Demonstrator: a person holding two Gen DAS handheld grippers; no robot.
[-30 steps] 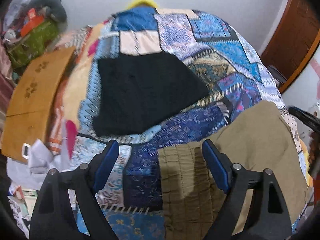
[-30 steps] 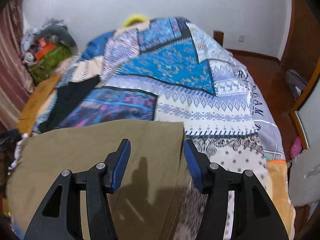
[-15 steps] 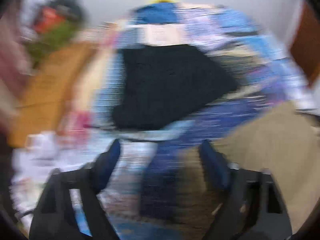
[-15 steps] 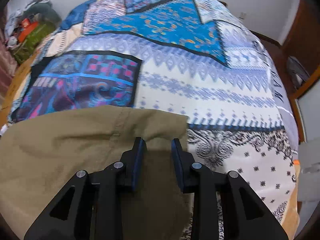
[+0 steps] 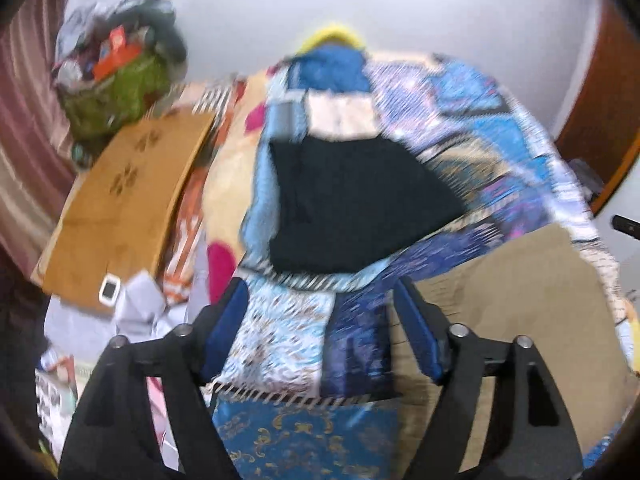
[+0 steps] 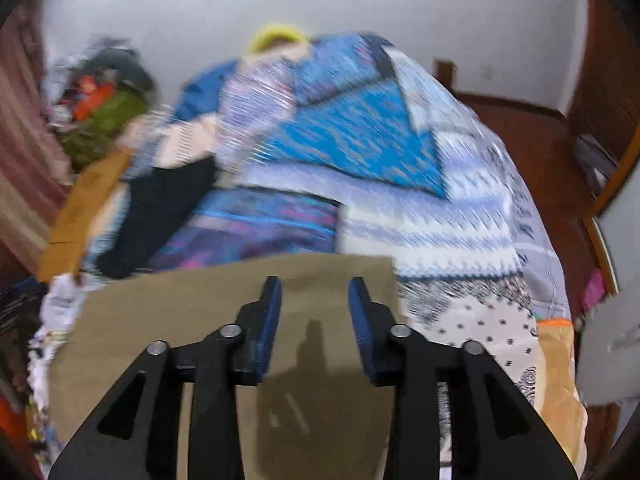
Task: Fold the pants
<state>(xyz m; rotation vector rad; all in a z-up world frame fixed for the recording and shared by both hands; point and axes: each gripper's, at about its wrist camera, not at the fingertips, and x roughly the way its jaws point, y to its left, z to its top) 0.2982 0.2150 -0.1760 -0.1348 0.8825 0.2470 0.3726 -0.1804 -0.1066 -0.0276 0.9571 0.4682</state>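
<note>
Patchwork blue, white and purple bedding (image 6: pixel 420 216) is spread over the whole bed, with a white wall behind and wooden doors at 3 o'clock. Two garments can be counted: one pair of khaki pants (image 6: pixel 200 312) laid flat at 6 o'clock, one black piece (image 5: pixel 360 204) near centre. One cardboard sheet (image 5: pixel 124 204) sits at 9 o'clock, a clutter pile (image 5: pixel 116 80) at 10. The left gripper (image 5: pixel 324 324) is seen wide, jaws opening over bare quilt. The right gripper (image 6: pixel 314 312) is opening too, pads clear above the pants, nothing pinched. Pretty blurry though.
</note>
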